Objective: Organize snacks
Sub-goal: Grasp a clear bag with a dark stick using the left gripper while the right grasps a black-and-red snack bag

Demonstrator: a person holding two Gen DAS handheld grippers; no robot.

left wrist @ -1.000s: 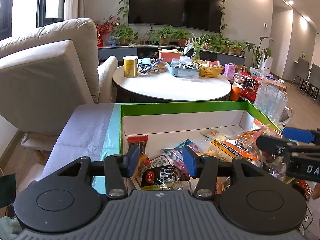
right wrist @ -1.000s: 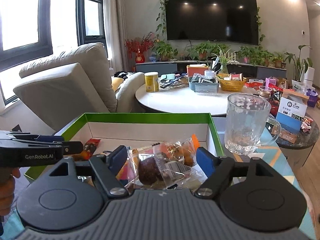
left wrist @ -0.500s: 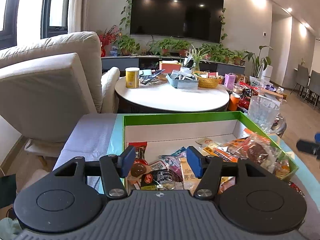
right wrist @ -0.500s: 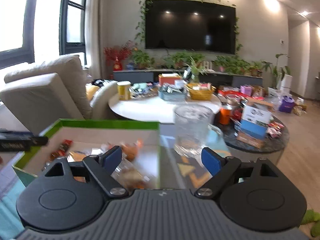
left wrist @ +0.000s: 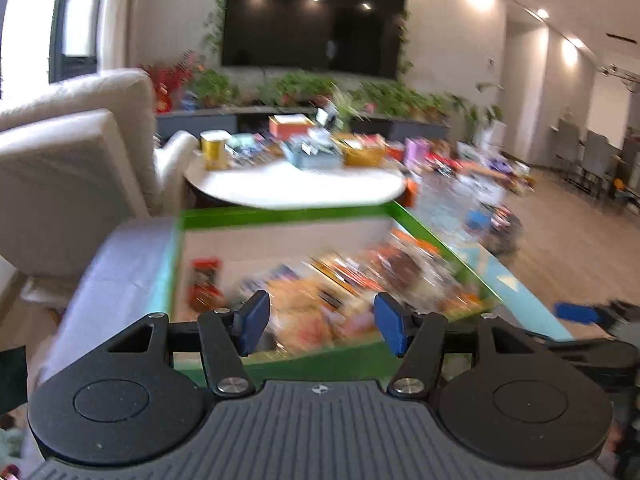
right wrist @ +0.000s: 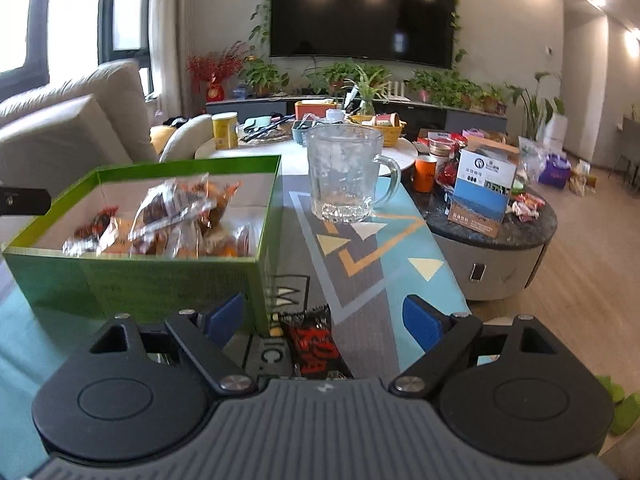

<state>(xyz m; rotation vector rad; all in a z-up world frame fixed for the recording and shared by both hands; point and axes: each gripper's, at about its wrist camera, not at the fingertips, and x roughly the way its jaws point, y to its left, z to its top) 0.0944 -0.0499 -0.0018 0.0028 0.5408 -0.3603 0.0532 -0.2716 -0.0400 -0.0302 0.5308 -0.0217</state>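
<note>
A green box (right wrist: 136, 280) with white inner walls holds a heap of wrapped snacks (right wrist: 176, 216); it shows blurred in the left wrist view (left wrist: 280, 214) too. My right gripper (right wrist: 324, 320) is open and empty, low over the patterned mat, right of the box's near corner. A red and black snack packet (right wrist: 314, 344) lies on the mat between its fingers. My left gripper (left wrist: 320, 322) is open and empty, at the box's near edge, above the snacks (left wrist: 360, 280). The right gripper's blue fingertip (left wrist: 576, 314) shows at the right edge of the left view.
A glass mug (right wrist: 346, 176) stands on the mat (right wrist: 360, 256) behind the right gripper. A round grey side table (right wrist: 500, 256) with boxes and packets is to the right. A white round table (right wrist: 248, 148) and a beige sofa (right wrist: 68, 124) lie behind the box.
The right gripper let go of the clear snack bag into the box, then moved back and right, down to the mat over the red packet. The left gripper pulled back toward the box's near edge.
</note>
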